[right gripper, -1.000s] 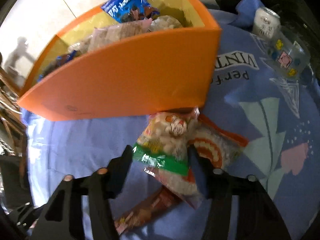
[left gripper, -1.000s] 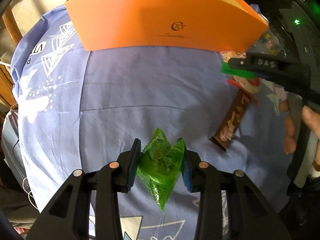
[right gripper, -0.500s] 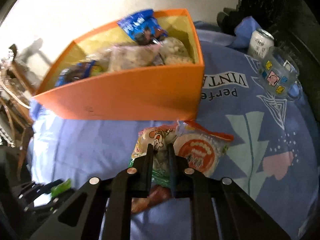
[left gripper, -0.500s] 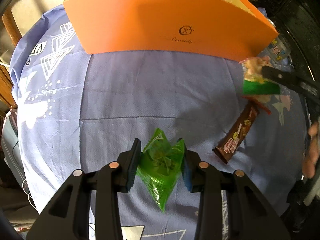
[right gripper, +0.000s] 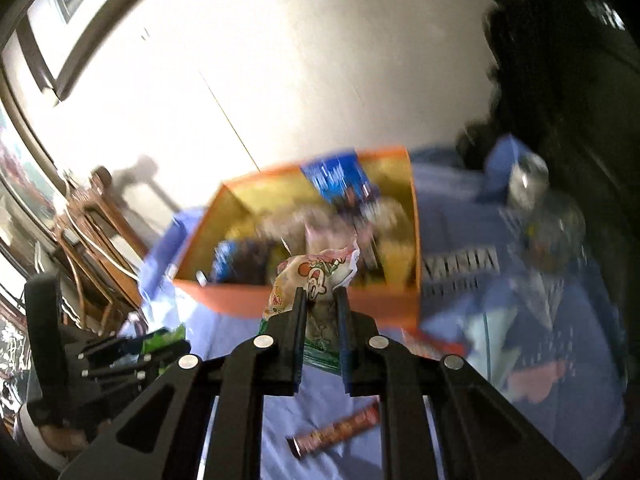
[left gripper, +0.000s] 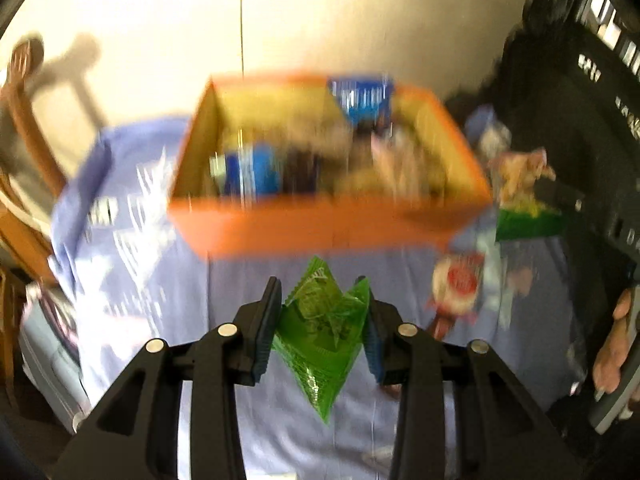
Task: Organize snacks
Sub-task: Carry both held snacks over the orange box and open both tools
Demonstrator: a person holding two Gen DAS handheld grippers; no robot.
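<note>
My left gripper (left gripper: 322, 304) is shut on a green snack packet (left gripper: 322, 332) and holds it above the blue tablecloth, in front of the orange box (left gripper: 320, 228). My right gripper (right gripper: 322, 300) is shut on a cream-and-green snack bag (right gripper: 316, 276), lifted in front of the orange box (right gripper: 248, 300). That bag also shows at the right in the left wrist view (left gripper: 520, 188). The box holds several snacks, among them a blue packet (right gripper: 340, 178). Both views are motion-blurred.
A brown snack bar (right gripper: 336, 430) and a red-and-white round packet (left gripper: 460, 280) lie on the blue tablecloth (left gripper: 248, 400). A can (right gripper: 528, 178) and a glass mug (right gripper: 556, 232) stand at the right. Wooden chairs (right gripper: 92, 232) stand at the left.
Both grippers have risen with their packets, so the open top of the orange box now shows. The right gripper closed on the cream-and-green bag one second ago and has lifted it.
</note>
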